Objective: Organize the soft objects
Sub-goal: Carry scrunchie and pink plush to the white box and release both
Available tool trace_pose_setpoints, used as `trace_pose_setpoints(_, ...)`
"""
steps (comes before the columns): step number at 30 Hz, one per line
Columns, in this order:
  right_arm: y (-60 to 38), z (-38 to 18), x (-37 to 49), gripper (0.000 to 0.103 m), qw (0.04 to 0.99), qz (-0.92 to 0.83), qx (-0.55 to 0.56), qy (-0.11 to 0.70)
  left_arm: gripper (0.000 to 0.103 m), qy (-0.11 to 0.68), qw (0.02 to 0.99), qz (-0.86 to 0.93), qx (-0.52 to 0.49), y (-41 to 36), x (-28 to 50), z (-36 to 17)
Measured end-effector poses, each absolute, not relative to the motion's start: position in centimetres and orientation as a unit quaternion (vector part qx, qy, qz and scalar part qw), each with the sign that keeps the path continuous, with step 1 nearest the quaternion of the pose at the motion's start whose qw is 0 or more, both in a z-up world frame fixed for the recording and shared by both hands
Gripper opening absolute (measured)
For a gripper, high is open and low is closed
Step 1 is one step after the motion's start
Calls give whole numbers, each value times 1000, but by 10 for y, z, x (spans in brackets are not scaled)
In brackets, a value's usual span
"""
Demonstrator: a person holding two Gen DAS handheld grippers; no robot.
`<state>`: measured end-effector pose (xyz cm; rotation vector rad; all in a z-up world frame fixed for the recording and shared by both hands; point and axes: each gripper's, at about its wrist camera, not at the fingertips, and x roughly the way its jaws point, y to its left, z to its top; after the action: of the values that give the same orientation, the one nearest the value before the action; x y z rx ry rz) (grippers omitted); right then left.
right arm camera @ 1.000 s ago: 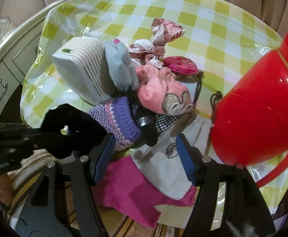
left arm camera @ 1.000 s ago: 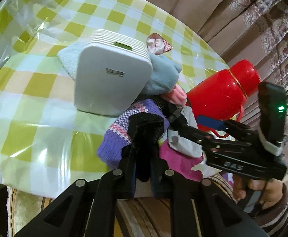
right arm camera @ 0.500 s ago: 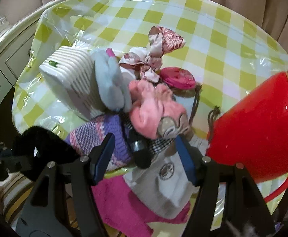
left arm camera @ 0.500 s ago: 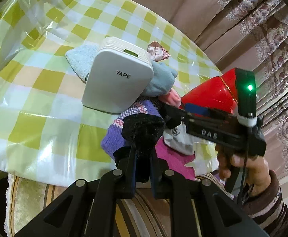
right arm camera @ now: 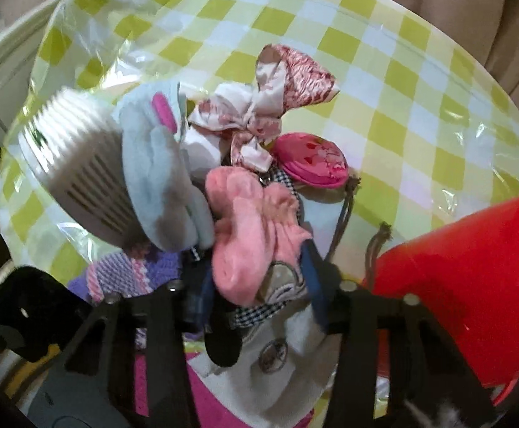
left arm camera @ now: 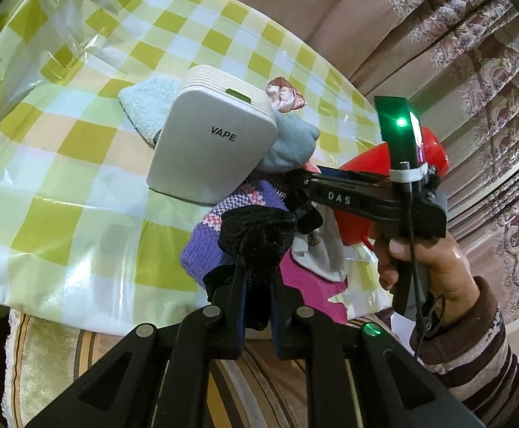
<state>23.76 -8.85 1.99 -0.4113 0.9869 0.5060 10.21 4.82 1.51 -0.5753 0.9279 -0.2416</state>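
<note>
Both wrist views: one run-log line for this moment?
left gripper: shut on black sock | right gripper: open, straddling pink sock | pile beside white VAPE box

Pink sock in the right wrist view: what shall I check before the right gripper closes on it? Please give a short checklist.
1. Right gripper open around the pink sock: ok, one finger on each side.
2. Only the pink sock between the fingers: not ok, a checked cloth lies there too.
3. Left gripper holding the black fuzzy item: ok, shut on it.
4. Red flask out of the way: cannot tell, it is close.
5. Blue glove apart from the pink sock: not ok, they seem to touch.
</note>
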Motion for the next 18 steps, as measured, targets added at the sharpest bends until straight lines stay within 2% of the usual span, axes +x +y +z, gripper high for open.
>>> trace_pose_setpoints(3, -95, 28, 237, 37, 840, 240, -180, 452, 11, 435, 850, -118, -272, 47, 103, 19)
trace_pose_setpoints(18, -140, 90, 179, 37, 874, 247, -124, 399, 11, 411, 860, -142, -268, 31, 98, 48)
